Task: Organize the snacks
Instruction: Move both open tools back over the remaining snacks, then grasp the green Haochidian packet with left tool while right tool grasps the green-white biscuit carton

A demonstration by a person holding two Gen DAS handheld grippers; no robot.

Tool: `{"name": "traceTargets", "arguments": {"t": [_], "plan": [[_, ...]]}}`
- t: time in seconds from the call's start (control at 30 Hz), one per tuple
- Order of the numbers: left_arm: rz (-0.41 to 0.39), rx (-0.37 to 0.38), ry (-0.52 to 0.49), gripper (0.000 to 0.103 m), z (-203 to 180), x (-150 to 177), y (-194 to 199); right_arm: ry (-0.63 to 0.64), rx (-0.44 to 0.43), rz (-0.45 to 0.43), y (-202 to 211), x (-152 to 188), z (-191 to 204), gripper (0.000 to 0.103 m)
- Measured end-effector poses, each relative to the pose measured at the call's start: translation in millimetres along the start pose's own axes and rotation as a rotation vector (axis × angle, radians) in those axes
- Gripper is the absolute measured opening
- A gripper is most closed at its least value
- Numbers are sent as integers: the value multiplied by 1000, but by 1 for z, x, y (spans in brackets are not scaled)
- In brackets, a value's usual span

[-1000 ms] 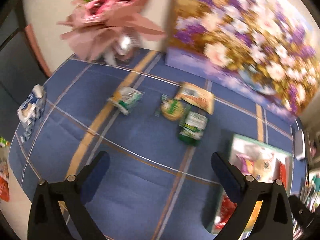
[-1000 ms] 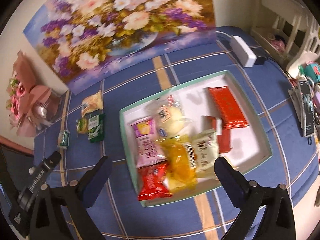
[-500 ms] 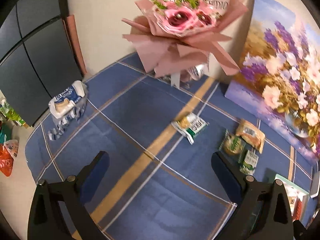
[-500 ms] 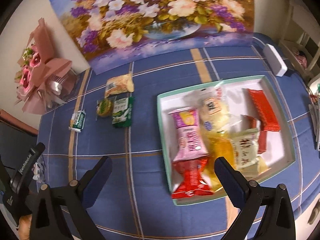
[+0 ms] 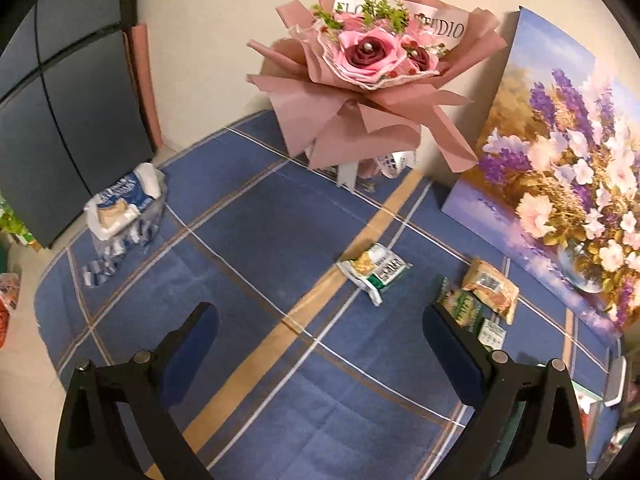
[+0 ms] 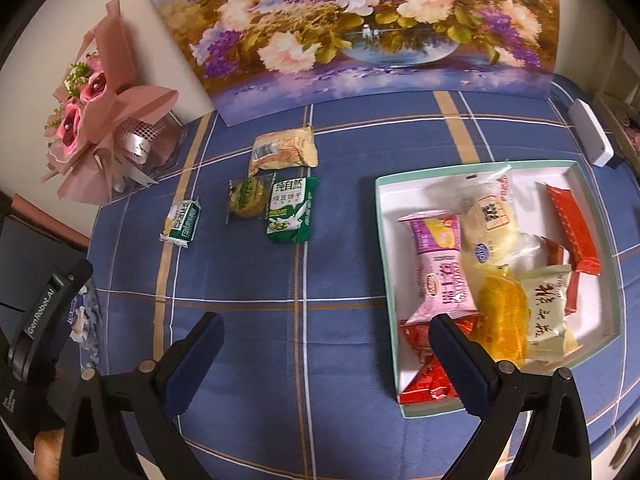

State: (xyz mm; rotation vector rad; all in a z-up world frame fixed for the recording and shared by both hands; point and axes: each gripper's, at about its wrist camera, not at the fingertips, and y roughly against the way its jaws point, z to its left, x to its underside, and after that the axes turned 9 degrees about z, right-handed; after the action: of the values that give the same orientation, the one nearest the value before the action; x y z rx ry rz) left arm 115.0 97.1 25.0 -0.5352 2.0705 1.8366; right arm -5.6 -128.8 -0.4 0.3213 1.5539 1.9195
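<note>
Left wrist view: left gripper [image 5: 318, 326] spread wide, holding nothing, above blue plaid tablecloth [image 5: 248, 224].
Nearest loose snack: green-white packet [image 5: 375, 267] on the tan stripe, ahead of the fingers.
Right wrist view: right gripper [image 6: 325, 338] wide open, empty.
Box: white tray [image 6: 386, 248] at right, holding pink packet [image 6: 442, 264], yellow packet [image 6: 502, 322] and red packets.
Loose group: beige packet [image 6: 282, 152], round cookie [image 6: 248, 198], green biscuit pack [image 6: 292, 210], left of the tray.
Backdrop: bouquet [image 5: 370, 54], flower painting [image 6: 360, 20].

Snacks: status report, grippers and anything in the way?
Left gripper and right gripper open, empty. Four snacks loose on cloth, nearest the green-white packet; rest in tray. Path clear.
</note>
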Motion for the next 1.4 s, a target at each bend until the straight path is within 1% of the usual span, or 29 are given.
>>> {"name": "traceTargets", "arguments": {"t": [0.07, 0.43, 0.67, 0.83, 0.9, 0.97, 1.1, 1.17, 1.23, 1.27, 1.33, 1.4], "plan": [[15, 24, 1, 102, -1, -1, -2, -1, -5, 5, -3, -2, 0, 103], [50, 31, -57, 102, -17, -14, -16, -22, -29, 1, -14, -23, -3, 103], [79, 65, -84, 102, -28, -23, -30, -66, -64, -19, -25, -44, -7, 103], [96, 79, -85, 102, -29, -34, -44, -58, -88, -21, -41, -59, 2, 103], [86, 92, -114, 102, -33, -38, -51, -44, -88, -18, -49, -66, 9, 103], [106, 91, -155, 102, -39, -44, -64, -33, -81, -18, -58, -73, 14, 103], [145, 148, -183, 102, -46, -63, -91, -5, -62, 0, -80, -84, 25, 103], [165, 136, -214, 101, -51, -69, -105, 6, -46, 8, -91, -89, 28, 101], [180, 110, -258, 101, -57, -73, -121, 18, -22, 16, -101, -94, 31, 95], [194, 109, -269, 101, -58, -73, -128, 25, -6, 21, -107, -96, 32, 93], [229, 112, -281, 101, -60, -74, -143, 40, 21, 31, -116, -100, 34, 86], [254, 119, -291, 101, -62, -73, -157, 50, 37, 43, -125, -103, 36, 83]]}}
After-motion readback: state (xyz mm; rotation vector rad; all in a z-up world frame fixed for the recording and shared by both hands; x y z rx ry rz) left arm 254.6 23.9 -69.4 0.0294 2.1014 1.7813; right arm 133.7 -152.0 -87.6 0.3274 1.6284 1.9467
